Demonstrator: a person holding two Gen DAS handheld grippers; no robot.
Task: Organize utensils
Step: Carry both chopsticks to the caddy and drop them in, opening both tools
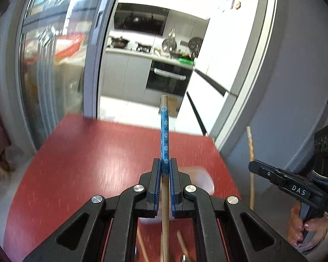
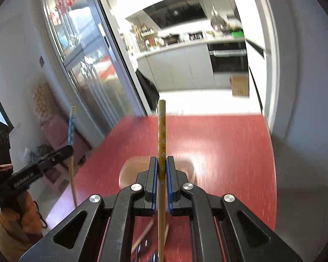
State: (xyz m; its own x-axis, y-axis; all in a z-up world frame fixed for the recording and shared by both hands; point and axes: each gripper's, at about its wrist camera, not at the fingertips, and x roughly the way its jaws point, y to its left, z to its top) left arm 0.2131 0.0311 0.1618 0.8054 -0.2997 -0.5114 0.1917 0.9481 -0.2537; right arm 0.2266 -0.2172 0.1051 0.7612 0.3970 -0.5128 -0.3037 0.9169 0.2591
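Holding one chopstick each, both grippers stand above the red table. The left gripper is clamped on the blue chopstick, which stands nearly upright between the pads, its patterned end up. The right gripper is clamped in the same way on the yellow chopstick.

Progress, as a judgement: two utensils are picked up and none is seen placed, so the task is at an early or middle stage. More loose sticks lie on the table near the lower edge of the left view. In the right view further sticks and dark rounded items, possibly spoon heads, lie in the same near area. These remain to be sorted.

Limits of view: motion blur smears the table. A pale rounded object behind the left gripper, and a tan one behind the right gripper, cannot be identified. No holder or tray is visible. The lower ends of both held chopsticks are cut off.
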